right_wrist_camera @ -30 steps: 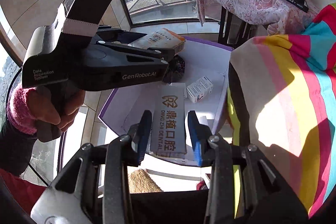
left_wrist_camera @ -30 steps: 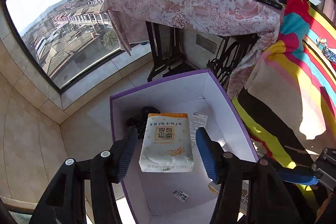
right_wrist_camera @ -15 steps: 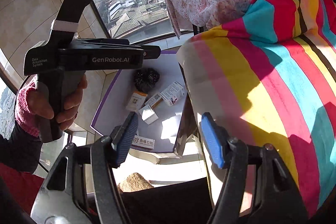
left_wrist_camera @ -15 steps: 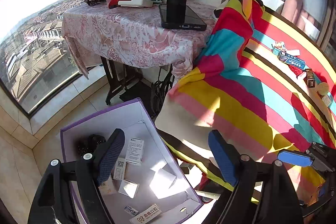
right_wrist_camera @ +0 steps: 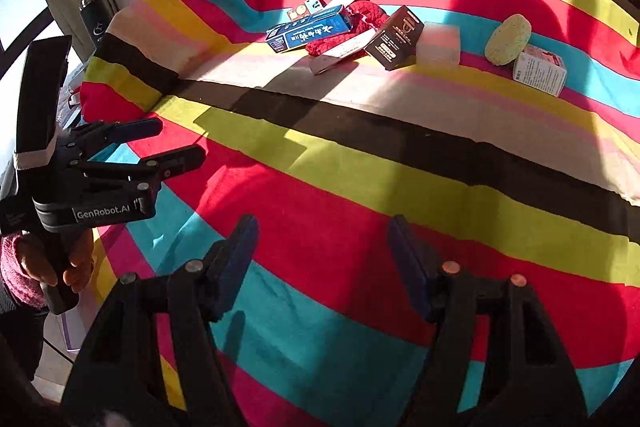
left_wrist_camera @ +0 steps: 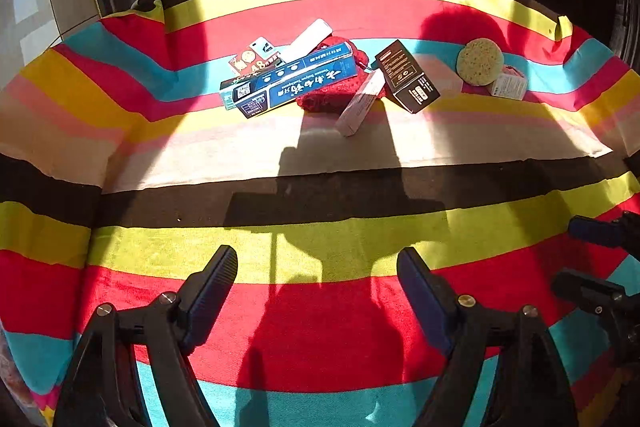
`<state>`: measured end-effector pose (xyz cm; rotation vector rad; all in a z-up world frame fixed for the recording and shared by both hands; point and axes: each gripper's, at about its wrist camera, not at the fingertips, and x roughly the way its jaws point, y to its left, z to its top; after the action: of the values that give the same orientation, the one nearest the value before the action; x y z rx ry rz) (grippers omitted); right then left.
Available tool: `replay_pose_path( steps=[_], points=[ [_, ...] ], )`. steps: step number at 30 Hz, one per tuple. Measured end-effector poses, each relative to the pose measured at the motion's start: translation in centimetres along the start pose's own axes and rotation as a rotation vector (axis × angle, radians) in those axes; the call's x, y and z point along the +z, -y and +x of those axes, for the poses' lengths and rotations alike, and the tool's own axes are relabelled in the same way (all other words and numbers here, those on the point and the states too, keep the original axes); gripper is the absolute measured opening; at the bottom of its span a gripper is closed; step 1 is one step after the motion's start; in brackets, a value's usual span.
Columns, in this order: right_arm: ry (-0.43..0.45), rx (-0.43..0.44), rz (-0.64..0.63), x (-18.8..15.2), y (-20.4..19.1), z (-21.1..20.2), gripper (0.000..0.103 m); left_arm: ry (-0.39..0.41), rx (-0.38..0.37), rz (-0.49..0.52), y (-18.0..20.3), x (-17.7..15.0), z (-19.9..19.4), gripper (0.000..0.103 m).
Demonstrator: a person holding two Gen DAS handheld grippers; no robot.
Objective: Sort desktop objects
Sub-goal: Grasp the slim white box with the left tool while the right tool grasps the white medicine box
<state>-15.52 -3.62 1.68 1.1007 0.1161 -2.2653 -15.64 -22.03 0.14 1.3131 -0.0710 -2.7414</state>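
1. Left gripper (left_wrist_camera: 318,291), bottom of its frame: fingers wide apart, empty, over the striped cloth (left_wrist_camera: 320,251).
2. Right gripper (right_wrist_camera: 322,255): likewise spread, holding nothing.
3. Blue box (left_wrist_camera: 288,85), black box (left_wrist_camera: 408,77) and sponge (left_wrist_camera: 479,61) lie in the upper centre.

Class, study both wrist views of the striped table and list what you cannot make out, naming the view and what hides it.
- Small card boxes: left wrist view, partly behind the blue toothpaste box; print too small.
- Red knitted item: both views, overlapped by boxes; shape unclear.
- Pale block: right wrist view, blurred, washed out by sunlight.
- Right gripper: left wrist view, cut by the edge.
- Black box: lettering too small.
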Motion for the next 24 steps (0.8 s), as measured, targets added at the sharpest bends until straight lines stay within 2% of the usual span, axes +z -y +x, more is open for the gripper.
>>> replay_pose_path(
  steps=[2, 6, 9, 11, 13, 15, 16, 17, 20, 24],
  points=[
    [0.007, -0.016, 0.043, 0.5, 2.8, -0.4, 0.07, -0.01, 0.006, 0.033, 0.6, 2.4, 2.5, 0.082],
    [0.009, -0.061, 0.078, 1.4, 5.5, -0.1, 0.07, -0.018, 0.028, 0.092, 1.9, 6.0, 6.1, 0.082],
    [0.009, -0.083, 0.096, 2.3, 7.2, 0.3, 0.07, -0.028, 0.017, 0.092, 2.3, 7.7, 8.0, 0.077],
    [0.004, -0.091, 0.106, 2.9, 8.0, 0.7, 0.07, -0.034, 0.011, 0.091, 2.5, 8.5, 8.9, 0.07],
    [0.001, -0.101, 0.102, 3.5, 8.5, 1.0, 0.07, -0.032, -0.009, 0.083, 2.4, 8.9, 9.4, 0.063],
    [0.005, -0.121, 0.097, 4.3, 9.1, 1.3, 0.07, -0.041, -0.073, 0.061, 2.1, 9.1, 9.6, 0.045],
    [0.012, -0.132, 0.098, 4.7, 9.6, 1.4, 0.07, -0.044, -0.114, 0.047, 1.9, 9.1, 9.6, 0.028],
    [0.027, -0.145, 0.109, 5.1, 10.3, 1.4, 0.07, -0.046, -0.143, 0.036, 1.7, 9.1, 9.7, 0.02],
    [0.04, -0.175, 0.184, 6.6, 13.6, 2.1, 0.07, -0.034, -0.17, 0.036, 1.5, 8.3, 9.1, 0.02],
    [0.001, -0.251, 0.173, 9.1, 17.4, 4.6, 0.07, -0.037, -0.243, -0.032, 0.1, 5.6, 7.0, 0.02]
  ],
)
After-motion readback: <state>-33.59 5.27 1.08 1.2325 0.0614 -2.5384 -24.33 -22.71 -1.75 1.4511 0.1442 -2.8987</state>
